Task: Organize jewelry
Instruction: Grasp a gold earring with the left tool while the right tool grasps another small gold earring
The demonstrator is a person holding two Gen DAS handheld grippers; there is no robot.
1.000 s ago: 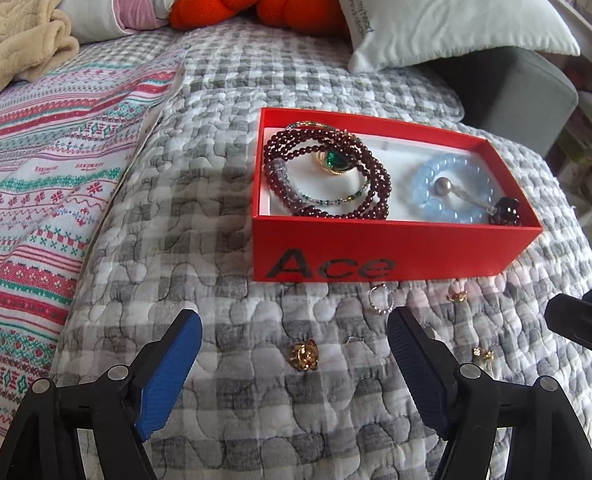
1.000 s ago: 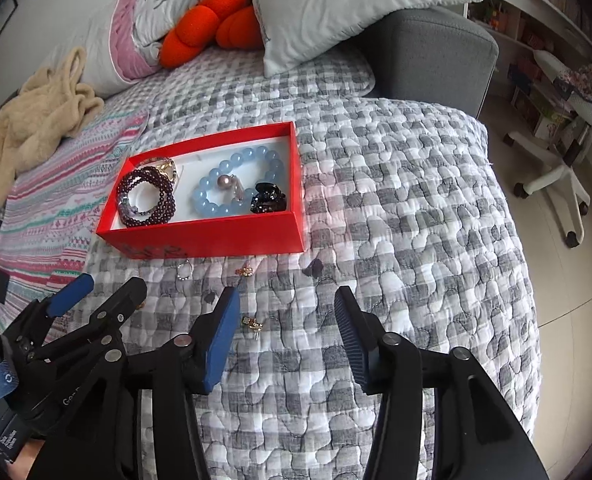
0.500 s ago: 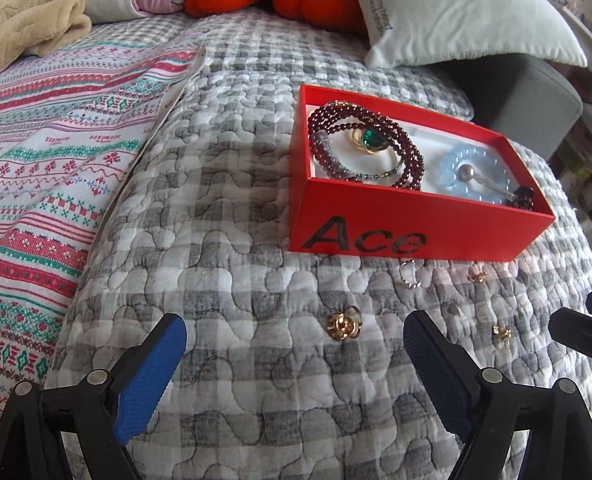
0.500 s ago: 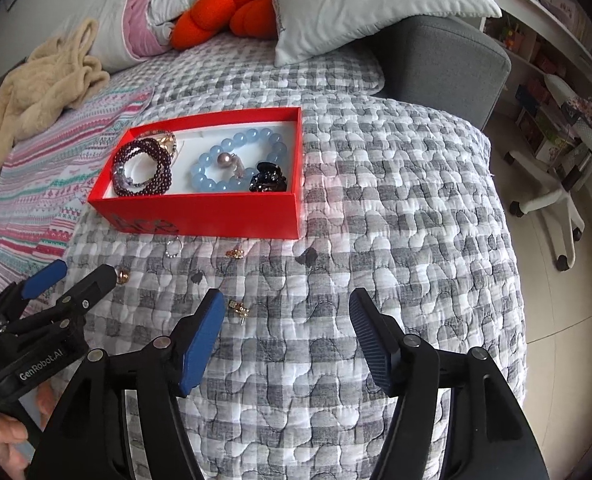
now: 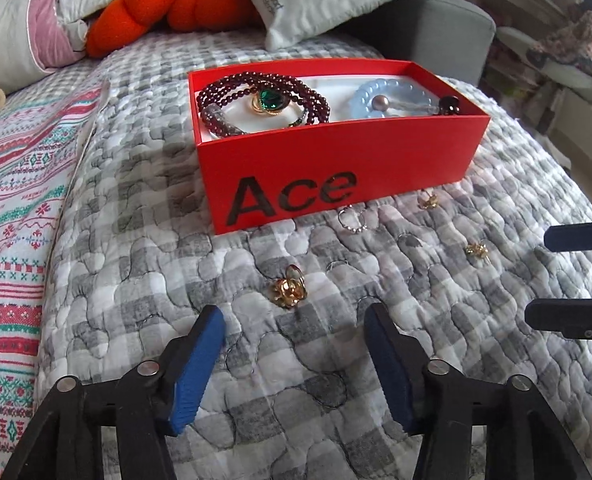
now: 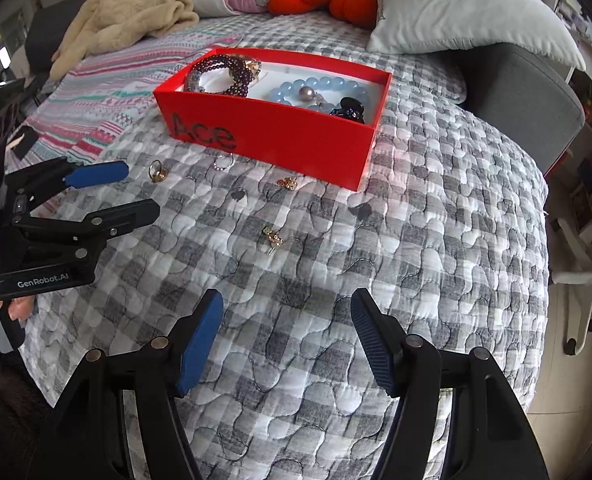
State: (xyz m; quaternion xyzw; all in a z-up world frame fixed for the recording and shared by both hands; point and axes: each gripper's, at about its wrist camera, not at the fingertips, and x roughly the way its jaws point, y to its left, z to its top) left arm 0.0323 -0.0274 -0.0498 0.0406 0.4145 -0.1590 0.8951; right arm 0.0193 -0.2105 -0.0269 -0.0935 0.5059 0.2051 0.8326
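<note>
A red "Ace" box [image 5: 335, 168] [image 6: 296, 140] sits on the grey checked quilt. It holds dark red bead bracelets [image 5: 264, 88], a green-stone ring [image 5: 270, 100] and a blue bead bracelet [image 5: 391, 96]. Loose on the quilt lie a gold ring [image 5: 290, 288] [image 6: 158, 172], a silver ring [image 5: 351, 220] [image 6: 223, 162] and two gold earrings [image 5: 476, 250] [image 6: 272, 236], [image 5: 428, 200] [image 6: 288, 183]. My left gripper [image 5: 294, 320] [image 6: 136, 188] is open, just short of the gold ring. My right gripper [image 6: 288, 304] is open and empty, short of the near earring.
A striped blanket [image 5: 12, 184] covers the bed's left side. Pillows [image 6: 455, 12], an orange plush [image 5: 168, 0] and a beige throw [image 6: 136, 16] lie at the back. A grey sofa arm [image 6: 523, 92] is behind the right side. The bed edge drops off at right.
Both grippers have moved forward and lower toward the quilt. The left now brackets the gold ring from just behind; the right has closed on the near earring. Both stay open.
</note>
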